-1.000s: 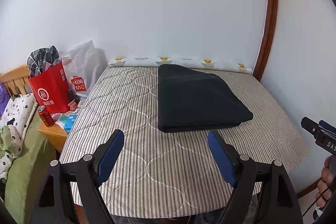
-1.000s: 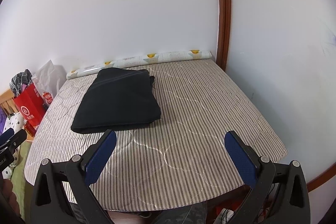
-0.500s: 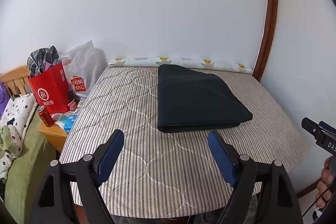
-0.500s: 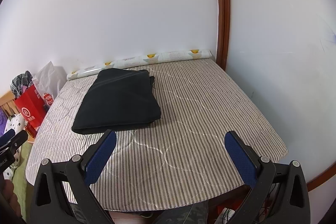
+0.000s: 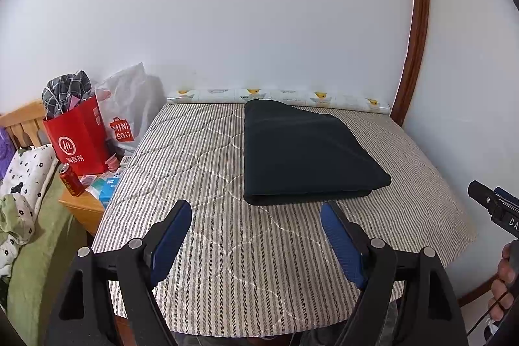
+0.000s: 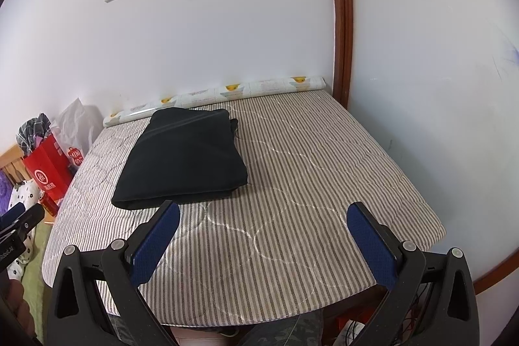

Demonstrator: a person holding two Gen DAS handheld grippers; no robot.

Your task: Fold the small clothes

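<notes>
A dark folded garment [image 5: 301, 154] lies flat on the striped quilted table cover [image 5: 201, 177]; it also shows in the right wrist view [image 6: 185, 158]. My left gripper [image 5: 256, 213] is open and empty, held above the near part of the table, just short of the garment's near edge. My right gripper [image 6: 264, 216] is open and empty, to the right of the garment over the cover [image 6: 324, 171]. The right gripper's tip shows in the left wrist view [image 5: 493, 206]; the left gripper's tip shows in the right wrist view [image 6: 19, 222].
A patterned roll [image 5: 279, 96] lies along the wall at the table's far edge. Left of the table stand a red paper bag [image 5: 78, 138], a white plastic bag [image 5: 129, 115], a red can [image 5: 69, 180] and small boxes on a wooden stand. A brown wooden frame [image 5: 418, 21] runs up the right corner.
Both grippers have drifted very slightly; the garment has not moved and the jaws stay open.
</notes>
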